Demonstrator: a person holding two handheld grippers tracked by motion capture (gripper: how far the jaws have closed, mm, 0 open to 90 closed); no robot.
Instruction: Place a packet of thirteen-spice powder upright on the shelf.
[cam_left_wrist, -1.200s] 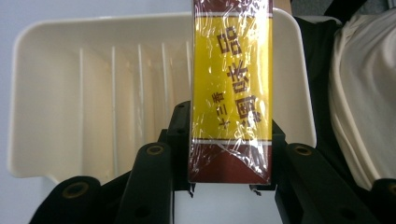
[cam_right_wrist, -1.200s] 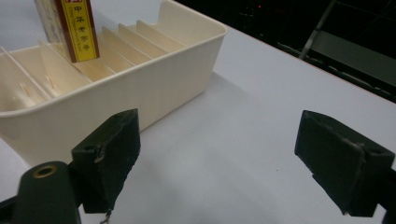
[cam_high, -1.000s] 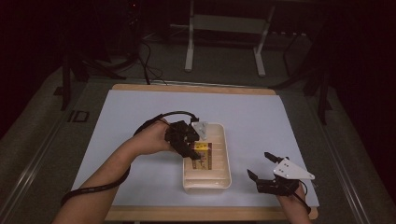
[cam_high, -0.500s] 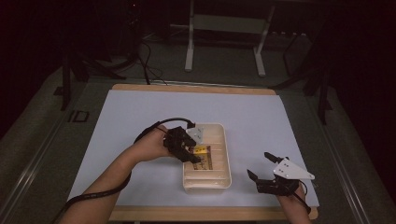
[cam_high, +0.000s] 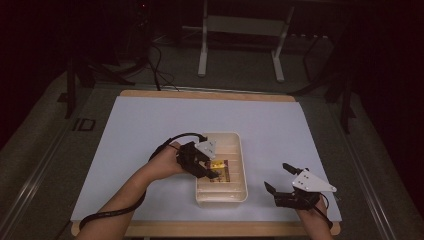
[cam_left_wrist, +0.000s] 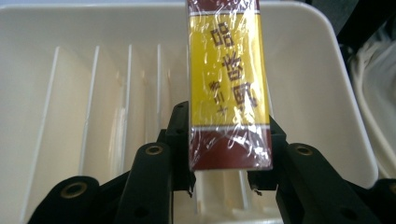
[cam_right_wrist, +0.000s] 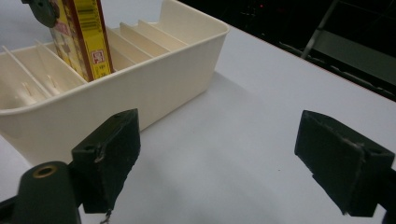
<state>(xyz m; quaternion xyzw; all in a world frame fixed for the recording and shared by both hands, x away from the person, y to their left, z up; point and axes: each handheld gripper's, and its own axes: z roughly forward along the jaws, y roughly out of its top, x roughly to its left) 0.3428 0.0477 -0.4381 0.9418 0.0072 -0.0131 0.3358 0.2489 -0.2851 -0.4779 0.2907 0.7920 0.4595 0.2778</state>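
**Box going upright into the slotted bin**

Yellow-and-maroon cellophane-wrapped cardboard box (cam_left_wrist: 229, 88) is being carried on its narrow end by the left gripper (cam_high: 206, 167), whose jaws are clamping its maroon lower end from both sides, closed as far as the box's width allows. Gripping it at one end is leaving the rest of the box free to slide down between two of the thin dividers, which is probably why it is being held that way. In the high view the box (cam_high: 218, 166) is sitting over the middle of the cream plastic rectangular bin (cam_high: 240, 150), toward the bin's 9 o'clock wall; in the right gripper view its lower part (cam_right_wrist: 86, 35) is already standing inside the bin, upright between dividers, though whether it is touching the floor cannot be told.

Shiny film is wrinkling over the box's printed face, catching glare, while its edges are staying crisp and square. The bin is smooth, matte, round-cornered, with slim upright ribs splitting it into narrow slots.

The right gripper (cam_high: 285, 182) is resting low over the pale grey-white tabletop (cam_high: 150, 125) at the bin's 4 o'clock, jaws spread wide with nothing between them, apparently keeping clear.
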